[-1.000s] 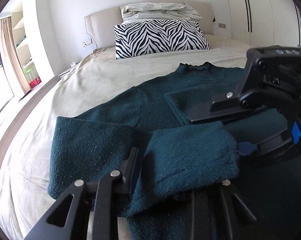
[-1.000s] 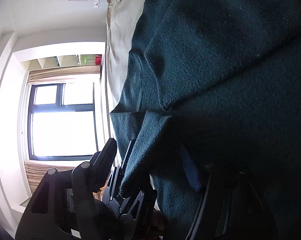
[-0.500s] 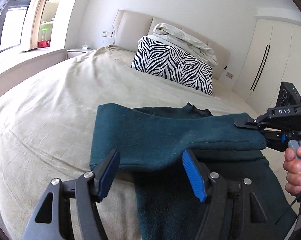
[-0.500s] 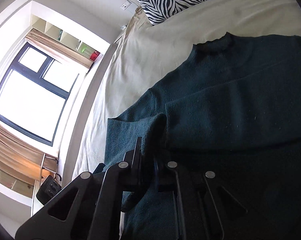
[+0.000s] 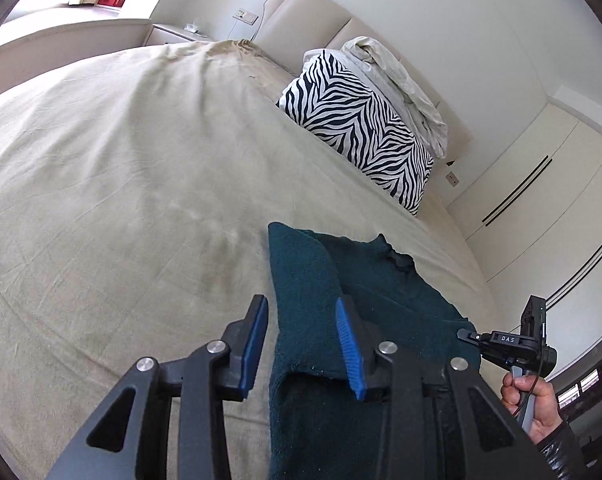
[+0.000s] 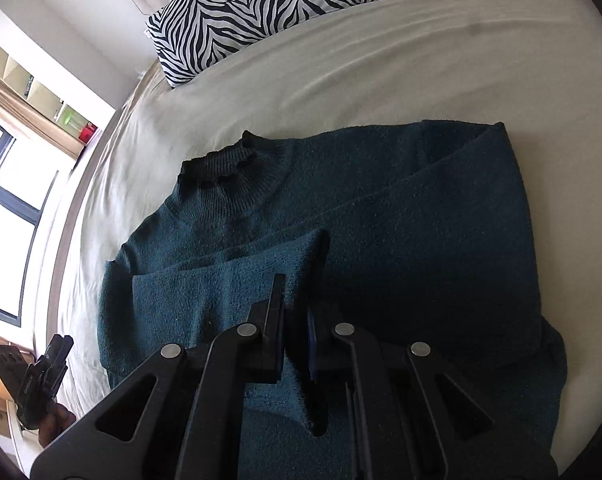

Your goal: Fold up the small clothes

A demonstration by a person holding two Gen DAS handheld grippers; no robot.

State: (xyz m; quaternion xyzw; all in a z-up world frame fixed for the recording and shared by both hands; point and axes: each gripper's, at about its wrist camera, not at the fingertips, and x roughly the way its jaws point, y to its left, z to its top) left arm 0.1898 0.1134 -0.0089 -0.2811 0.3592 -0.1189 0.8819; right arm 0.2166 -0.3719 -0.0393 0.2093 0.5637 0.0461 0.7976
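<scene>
Right wrist view shows your right gripper (image 6: 295, 328) closed tight with nothing clamped, hovering above the teal sweater (image 6: 401, 220), which lies flat on the beige bed (image 6: 341, 60) with both sleeves folded across its chest. Your left gripper (image 5: 301, 344) has just been closing; its blue pads (image 5: 348, 348) stand apart, gripping nothing, above the sweater's edge, near a zebra pillow (image 5: 361, 128).

Black angular tongs (image 5: 301, 344) with blue pads (image 5: 349, 354), silver screws, "DAS" lettering; a dark glossy sleeve (image 5: 561, 452).
</scene>
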